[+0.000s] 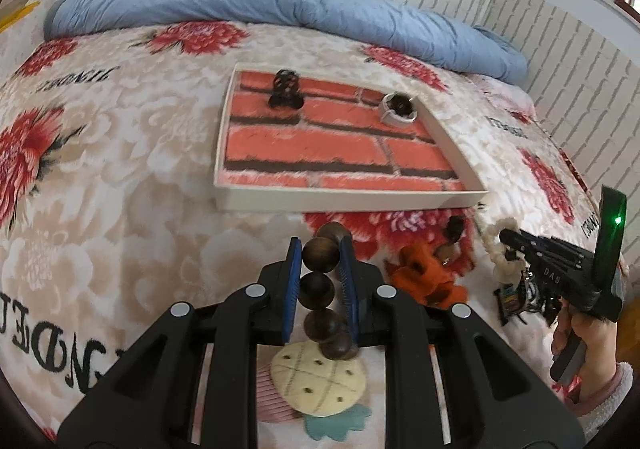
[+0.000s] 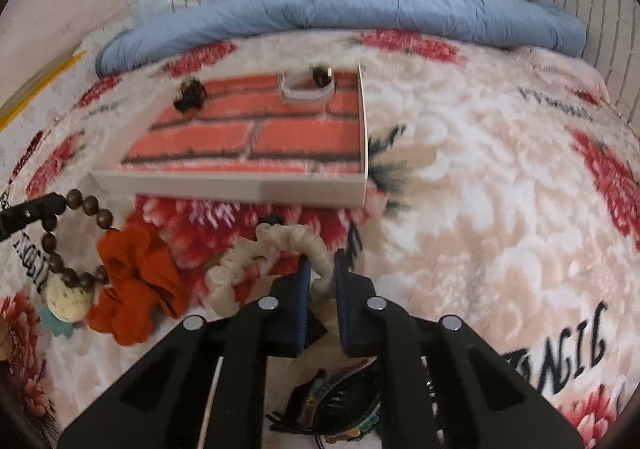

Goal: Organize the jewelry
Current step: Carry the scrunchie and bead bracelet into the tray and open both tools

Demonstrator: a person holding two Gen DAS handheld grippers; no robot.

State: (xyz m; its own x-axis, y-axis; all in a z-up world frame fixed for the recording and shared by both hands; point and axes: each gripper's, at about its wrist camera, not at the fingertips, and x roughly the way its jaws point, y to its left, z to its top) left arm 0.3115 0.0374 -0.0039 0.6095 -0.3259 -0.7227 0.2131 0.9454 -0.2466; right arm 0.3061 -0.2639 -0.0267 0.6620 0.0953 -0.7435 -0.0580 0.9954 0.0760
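L tongs grip bead bracelet — R tongs grip cream scrunchie.

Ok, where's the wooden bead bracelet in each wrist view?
Left wrist: wooden bead bracelet low centre, clamped in the left gripper.
Right wrist: bracelet at far left, hanging beside the orange scrunchie.
Shared landmark: brick-patterned tray farther up the floral blanket.
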